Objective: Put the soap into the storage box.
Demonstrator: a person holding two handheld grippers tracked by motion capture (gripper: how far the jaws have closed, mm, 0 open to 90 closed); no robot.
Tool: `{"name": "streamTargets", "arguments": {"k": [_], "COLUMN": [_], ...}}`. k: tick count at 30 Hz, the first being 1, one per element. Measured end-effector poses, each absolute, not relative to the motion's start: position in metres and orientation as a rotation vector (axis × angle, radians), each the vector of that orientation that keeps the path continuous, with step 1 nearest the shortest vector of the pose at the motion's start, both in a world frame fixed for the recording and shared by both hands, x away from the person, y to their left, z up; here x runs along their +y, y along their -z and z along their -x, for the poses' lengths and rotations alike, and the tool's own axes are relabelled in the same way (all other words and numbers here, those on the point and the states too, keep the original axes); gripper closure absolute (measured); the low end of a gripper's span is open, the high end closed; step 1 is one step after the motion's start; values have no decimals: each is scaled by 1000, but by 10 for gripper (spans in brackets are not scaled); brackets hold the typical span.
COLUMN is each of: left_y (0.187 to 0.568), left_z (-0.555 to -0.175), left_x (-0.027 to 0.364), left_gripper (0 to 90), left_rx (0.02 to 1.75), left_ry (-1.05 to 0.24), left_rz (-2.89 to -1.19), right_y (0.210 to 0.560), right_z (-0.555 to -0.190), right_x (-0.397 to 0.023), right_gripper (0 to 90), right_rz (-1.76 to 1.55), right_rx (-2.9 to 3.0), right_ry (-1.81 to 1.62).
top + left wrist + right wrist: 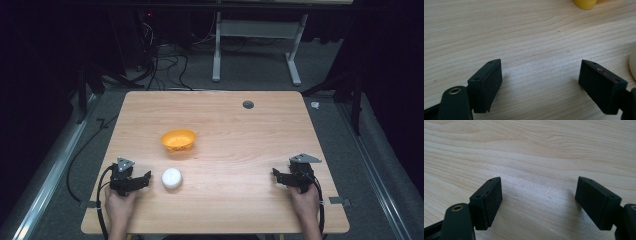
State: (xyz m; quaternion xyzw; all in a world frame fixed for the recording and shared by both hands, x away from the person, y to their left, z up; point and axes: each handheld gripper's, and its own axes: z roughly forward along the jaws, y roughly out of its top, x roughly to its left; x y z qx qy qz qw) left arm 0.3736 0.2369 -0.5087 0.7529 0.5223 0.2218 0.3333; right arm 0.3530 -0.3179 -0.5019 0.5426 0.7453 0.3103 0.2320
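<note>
An orange bowl sits on the wooden table, left of centre. A small white round object lies in front of it, nearer me. My left gripper rests on the table just left of the white object, open, with bare wood between its jaws. In the left gripper view the white object peeks in at the right edge and the bowl at the top. My right gripper rests at the table's right side, open over bare wood.
A dark round grommet sits near the table's far edge. Beyond the table are a white desk frame and cables on the floor. Bare wood lies between the two grippers.
</note>
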Motion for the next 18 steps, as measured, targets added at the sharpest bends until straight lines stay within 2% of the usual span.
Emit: {"name": "streamTargets", "arguments": {"k": [18], "left_y": [509], "left_z": [-374], "left_x": [237], "left_gripper": [196], "left_rx": [1365], "left_ry": [-574], "left_rz": [-1962], "right_y": [502], "right_z": [-353], "right_x": [-317], "right_gripper": [222], "right_rz": [-1488], "right_rx": [2051], "right_ry": [-850]}}
